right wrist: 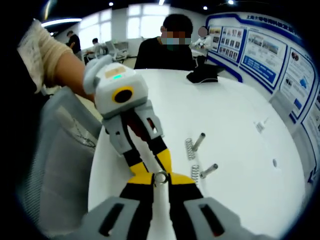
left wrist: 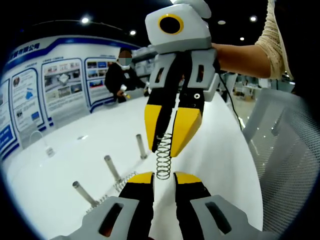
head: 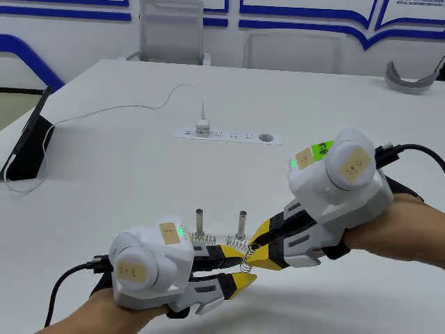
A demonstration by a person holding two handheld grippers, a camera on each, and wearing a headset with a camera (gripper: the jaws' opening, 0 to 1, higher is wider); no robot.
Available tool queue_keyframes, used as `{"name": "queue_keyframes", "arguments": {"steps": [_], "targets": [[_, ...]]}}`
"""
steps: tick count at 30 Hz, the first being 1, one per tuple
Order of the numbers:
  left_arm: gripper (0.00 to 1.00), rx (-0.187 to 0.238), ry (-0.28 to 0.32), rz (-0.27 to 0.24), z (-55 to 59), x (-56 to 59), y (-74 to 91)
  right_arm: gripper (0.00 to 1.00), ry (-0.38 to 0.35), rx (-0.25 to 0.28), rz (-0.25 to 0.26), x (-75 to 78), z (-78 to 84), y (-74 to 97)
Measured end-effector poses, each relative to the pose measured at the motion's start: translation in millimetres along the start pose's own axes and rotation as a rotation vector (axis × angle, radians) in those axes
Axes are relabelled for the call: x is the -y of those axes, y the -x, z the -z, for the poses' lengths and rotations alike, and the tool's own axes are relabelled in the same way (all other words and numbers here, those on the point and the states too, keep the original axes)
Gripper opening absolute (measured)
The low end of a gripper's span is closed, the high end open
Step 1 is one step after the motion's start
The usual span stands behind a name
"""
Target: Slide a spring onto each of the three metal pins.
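**White desk, spring caught in mid-air**

White desk (head: 104, 181) below you, and the spring (left wrist: 163, 157) hangs clear of it, its top pinched in your right hand-held gripper (left wrist: 168, 142). Your left hand-held gripper (left wrist: 163, 178) sits with jaws apart around the lower end, not gripping. Three pins (left wrist: 111, 167) stand bare just beyond, with loose springs (left wrist: 125, 181) lying at their feet. Hold the coil upright, line its open end over a pin tip, then lower gently; squeeze too hard and it may kink. Tan labels (head: 169, 233) carry handwriting too small to read, and the wall boards (left wrist: 60, 80) likewise.
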State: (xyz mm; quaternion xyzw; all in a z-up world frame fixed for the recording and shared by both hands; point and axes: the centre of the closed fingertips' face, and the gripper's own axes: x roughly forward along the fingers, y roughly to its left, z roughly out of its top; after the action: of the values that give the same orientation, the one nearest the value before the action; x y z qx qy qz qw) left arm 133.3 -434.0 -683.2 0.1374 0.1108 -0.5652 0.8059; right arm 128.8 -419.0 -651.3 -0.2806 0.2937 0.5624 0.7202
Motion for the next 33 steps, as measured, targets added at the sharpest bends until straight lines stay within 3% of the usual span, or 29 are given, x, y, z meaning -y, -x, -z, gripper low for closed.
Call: {"name": "queue_keyframes", "arguments": {"steps": [20,33], "targets": [[0.34,0.019,0.085,-0.121,7.0,-30.0,32.1,0.12,-0.042,-0.051,0.052,21.0,17.7,24.7],[0.43,0.027,0.136,-0.193,16.1,-41.9,51.1,0.12,-0.058,-0.077,0.091,38.1,23.7,36.5]]}}
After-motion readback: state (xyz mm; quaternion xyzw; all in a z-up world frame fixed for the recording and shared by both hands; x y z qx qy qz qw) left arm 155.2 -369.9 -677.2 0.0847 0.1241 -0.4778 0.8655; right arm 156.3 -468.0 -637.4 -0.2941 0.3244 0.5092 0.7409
